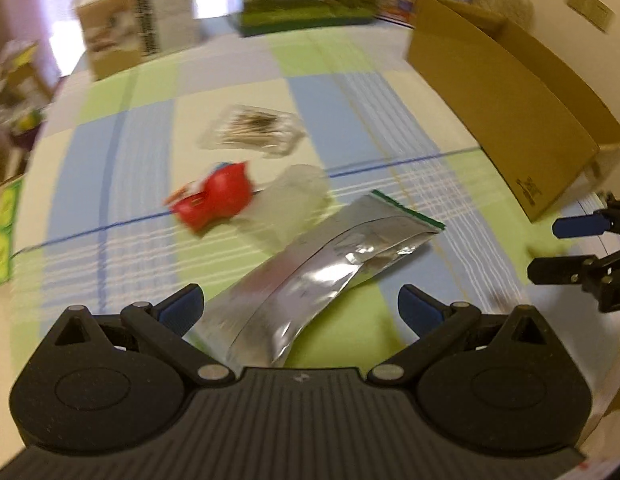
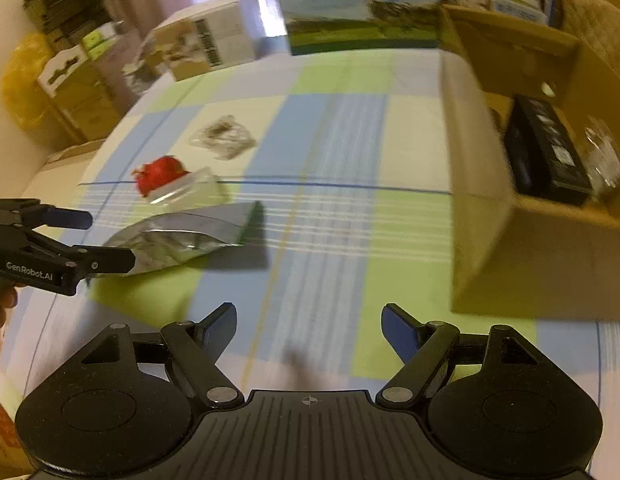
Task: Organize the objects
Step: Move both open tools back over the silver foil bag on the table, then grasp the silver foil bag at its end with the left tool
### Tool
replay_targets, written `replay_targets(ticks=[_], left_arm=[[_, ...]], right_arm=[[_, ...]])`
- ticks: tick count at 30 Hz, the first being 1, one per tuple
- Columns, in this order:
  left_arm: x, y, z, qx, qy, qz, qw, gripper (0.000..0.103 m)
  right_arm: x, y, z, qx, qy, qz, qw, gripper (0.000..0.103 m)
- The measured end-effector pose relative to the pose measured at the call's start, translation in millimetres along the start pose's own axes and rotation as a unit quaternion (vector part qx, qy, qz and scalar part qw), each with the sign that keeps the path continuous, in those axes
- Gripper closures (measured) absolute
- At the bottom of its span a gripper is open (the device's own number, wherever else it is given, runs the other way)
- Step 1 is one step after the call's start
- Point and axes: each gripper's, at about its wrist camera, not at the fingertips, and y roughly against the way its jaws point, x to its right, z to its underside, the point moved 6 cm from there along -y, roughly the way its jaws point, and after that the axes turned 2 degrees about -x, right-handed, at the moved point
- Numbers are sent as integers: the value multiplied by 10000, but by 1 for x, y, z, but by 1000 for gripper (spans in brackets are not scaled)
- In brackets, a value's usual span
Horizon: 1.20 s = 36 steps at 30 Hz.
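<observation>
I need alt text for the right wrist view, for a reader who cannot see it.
The open right gripper hovers over a checked tablecloth, holding nothing. At left, the left gripper reaches a silver foil pouch, with a red packet behind it. At right, a cardboard box holds a black carton.

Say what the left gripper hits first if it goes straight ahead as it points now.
Most likely the silver foil pouch: it lies directly between the open fingers of the left gripper, its near end already at the jaws. The red packet sits further on, left of that line. Blur makes depth uncertain.
</observation>
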Motion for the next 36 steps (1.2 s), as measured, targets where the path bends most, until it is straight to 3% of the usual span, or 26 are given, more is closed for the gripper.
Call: replay_targets(ticks=[6, 10, 19, 23, 27, 30, 36], left_arm=[[8, -32, -3, -381, -382, 177, 9984, 2], [18, -34, -2, -391, -432, 290, 9979, 6], [54, -23, 12, -437, -175, 778, 9959, 14], [46, -32, 2, -466, 159, 679, 9965, 15], [33, -39, -10, -432, 615, 829, 9937, 15], [29, -47, -13, -531, 741, 786, 9927, 20], [31, -55, -13, -560, 830, 484, 9938, 44]], right_arm=[[19, 5, 8, -65, -292, 158, 9994, 26], [29, 6, 12, -114, -418, 215, 9988, 26], [39, 6, 20, -198, -473, 225, 9984, 26], [43, 10, 23, -177, -467, 216, 9985, 26], [50, 14, 28, -171, -529, 248, 9981, 26], [61, 19, 33, -160, -630, 296, 9974, 26], [80, 28, 40, -138, -853, 382, 9955, 26]])
